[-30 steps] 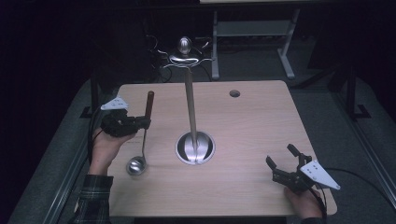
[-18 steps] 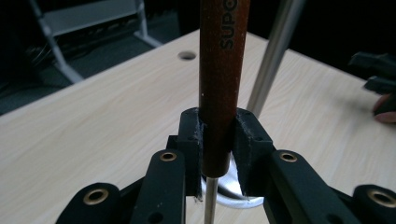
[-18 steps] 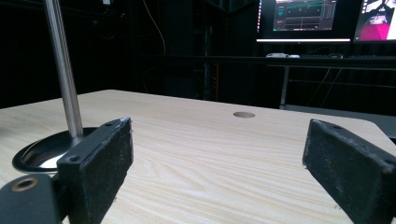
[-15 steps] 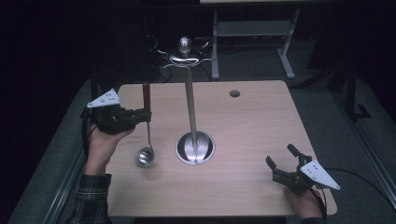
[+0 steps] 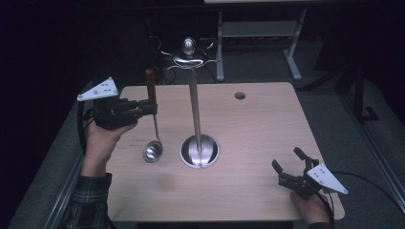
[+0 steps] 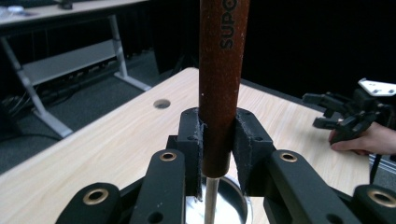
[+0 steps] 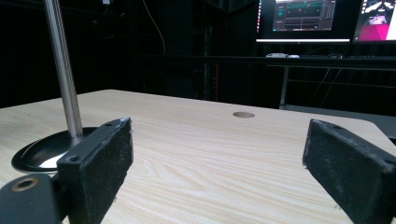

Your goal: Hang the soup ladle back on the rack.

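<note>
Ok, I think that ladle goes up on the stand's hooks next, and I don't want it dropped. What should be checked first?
1. Grip: left gripper shut on the brown wooden handle of the steel ladle: ok.
2. Ladle upright, bowl hanging down: ok.
3. Bowl lifted off the light wooden table: cannot tell.
4. Ladle apart from the steel stand's pole: ok.
5. Free hook on the stand's top: cannot tell, too dark.
6. Right gripper open and away at the table's near corner: ok.
</note>
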